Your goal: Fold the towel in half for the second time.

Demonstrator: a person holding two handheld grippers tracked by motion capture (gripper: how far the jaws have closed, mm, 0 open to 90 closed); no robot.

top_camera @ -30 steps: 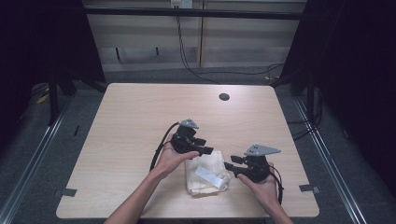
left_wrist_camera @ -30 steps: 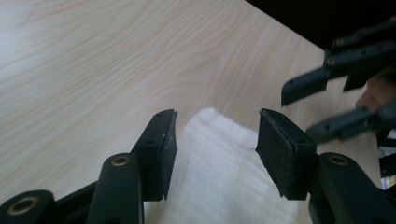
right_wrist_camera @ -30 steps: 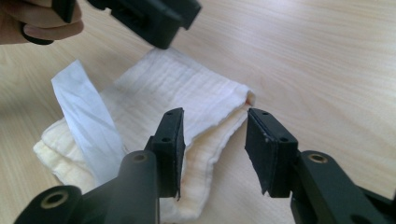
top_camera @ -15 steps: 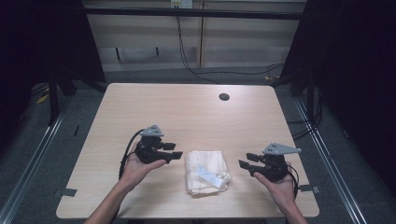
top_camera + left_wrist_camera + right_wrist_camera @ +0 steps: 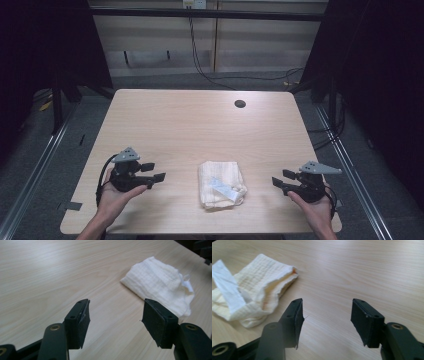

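Cloth (image 5: 220, 184), cream, waffle-textured and folded with a white tag, lies low centre on the pale wood table (image 5: 200, 125). Left gripper (image 5: 152, 172) and right gripper (image 5: 280, 179) flank it, jaws apart, empty.

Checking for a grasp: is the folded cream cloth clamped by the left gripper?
No: the left gripper stands open over bare wood, apart from the folded cream cloth.
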